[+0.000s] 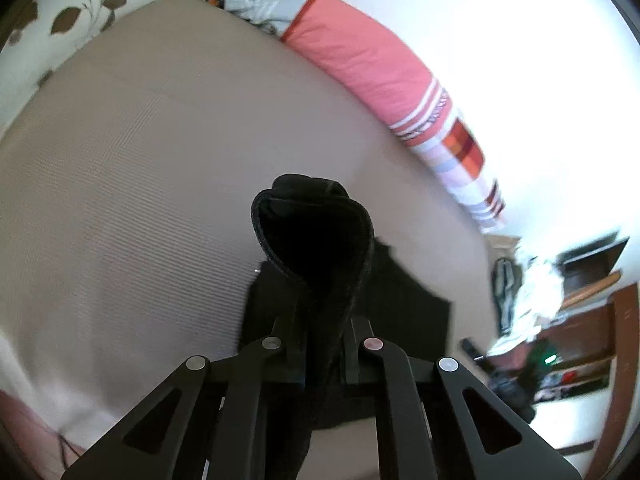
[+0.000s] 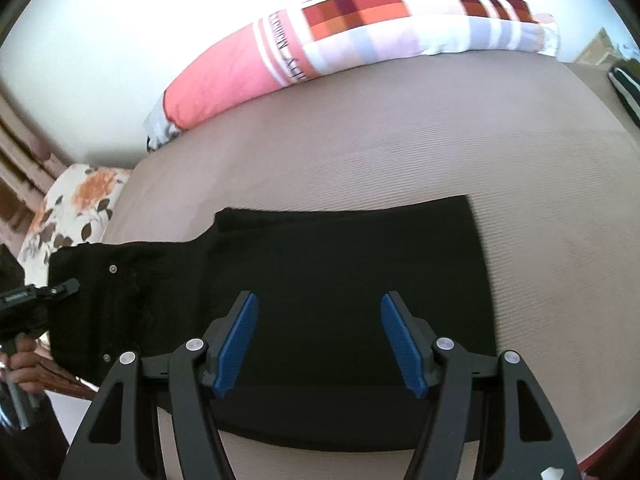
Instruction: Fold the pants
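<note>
Black pants (image 2: 328,280) lie flat on the beige bed (image 2: 400,144), legs folded over to the right, waistband with rivets at the left. My right gripper (image 2: 320,340) is open, blue pads (image 2: 240,336) apart, hovering over the pants' near part. My left gripper (image 1: 322,316) is shut on the pants' waistband (image 1: 312,248), which stands up in a raised loop between the fingers. The left gripper also shows in the right wrist view (image 2: 60,290) at the waistband's left edge.
A long pink and patchwork bolster (image 2: 320,48) lies along the bed's far side by the white wall. A floral pillow (image 2: 76,204) sits at the bed's left end. Shelves with clutter (image 1: 560,328) stand beyond the bed in the left wrist view.
</note>
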